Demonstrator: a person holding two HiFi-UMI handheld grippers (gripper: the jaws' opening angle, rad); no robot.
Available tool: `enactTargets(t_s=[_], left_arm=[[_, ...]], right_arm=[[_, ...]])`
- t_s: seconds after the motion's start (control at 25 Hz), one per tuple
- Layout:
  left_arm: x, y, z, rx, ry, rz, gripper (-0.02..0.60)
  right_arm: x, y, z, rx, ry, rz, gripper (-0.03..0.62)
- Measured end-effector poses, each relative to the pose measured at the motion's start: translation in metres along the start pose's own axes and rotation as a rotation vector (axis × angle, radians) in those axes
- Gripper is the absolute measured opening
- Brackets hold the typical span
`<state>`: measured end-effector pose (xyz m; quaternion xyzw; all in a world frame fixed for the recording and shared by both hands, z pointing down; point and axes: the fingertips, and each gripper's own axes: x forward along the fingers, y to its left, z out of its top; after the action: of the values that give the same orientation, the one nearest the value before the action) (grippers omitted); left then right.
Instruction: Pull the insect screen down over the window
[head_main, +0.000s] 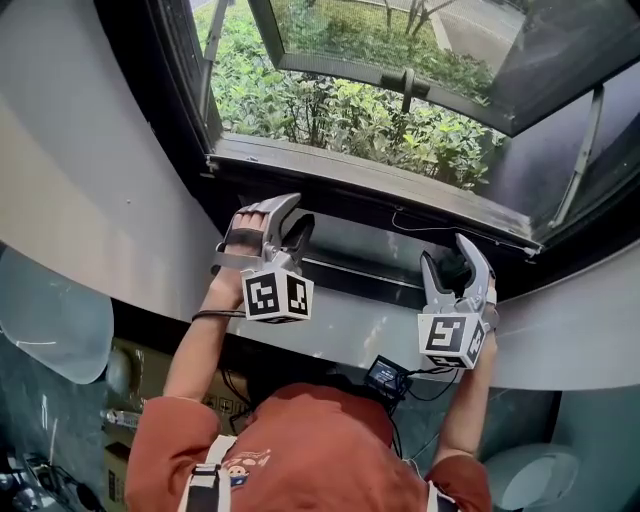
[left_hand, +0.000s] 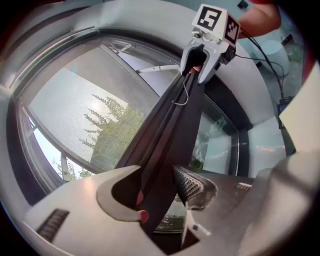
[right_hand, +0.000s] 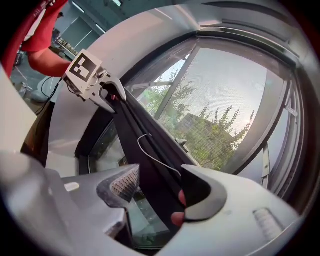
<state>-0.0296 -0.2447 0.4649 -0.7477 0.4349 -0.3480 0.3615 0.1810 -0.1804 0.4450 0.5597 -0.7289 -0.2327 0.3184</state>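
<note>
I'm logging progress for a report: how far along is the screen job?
Done: the mesh is stretched across the window above the pull bar. In hand: the left tool and the right tool are each shut on that bar, which sits low in the frame. Left: seating the bar at the bottom and letting go. Whether it has latched cannot be told.

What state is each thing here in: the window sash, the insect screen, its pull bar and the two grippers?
window sash: swung open outward.
insect screen: drawn out, mesh stretched over the opening.
pull bar: low, near the sill, held by both grippers.
left gripper: shut on the pull bar.
right gripper: shut on the pull bar.
</note>
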Motion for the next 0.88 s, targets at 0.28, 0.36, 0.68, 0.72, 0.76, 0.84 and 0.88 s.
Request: enactTargets(t_s=[0.28,0.36,0.68,0.72,0.76,0.84,0.88], left_arm=[[-0.016,-0.016,0.002,-0.186,-0.035,-0.015,0.199],[-0.021,-0.019,0.002,-0.239,-0.042,-0.01,0.199],[-0.045,-0.028,0.005,-0.48,-0.141,0.071,0.198],[-0.048,-0.029,0.006,-0.508,-0.157,0.086,0.198],[-0.05,-0.029,0.008,-0.538,-0.17,0.098,0.198],[-0.055,-0.031,0.01,-0.602,-0.197,0.109,0.198],[-0.058,-0.032,0.011,-0.632,-0.209,0.109,0.198]], right_arm=[[-0.015,0.004,0.005,0.121,-0.06,-0.005,0.27],[-0.019,0.005,0.006,0.156,-0.074,-0.006,0.27],[-0.033,0.017,0.009,0.36,-0.166,-0.016,0.27],[-0.036,0.019,0.013,0.412,-0.191,-0.016,0.27],[-0.039,0.02,0.016,0.459,-0.216,-0.018,0.27],[-0.045,0.02,0.021,0.517,-0.253,-0.031,0.27],[-0.048,0.021,0.02,0.529,-0.265,-0.039,0.27]])
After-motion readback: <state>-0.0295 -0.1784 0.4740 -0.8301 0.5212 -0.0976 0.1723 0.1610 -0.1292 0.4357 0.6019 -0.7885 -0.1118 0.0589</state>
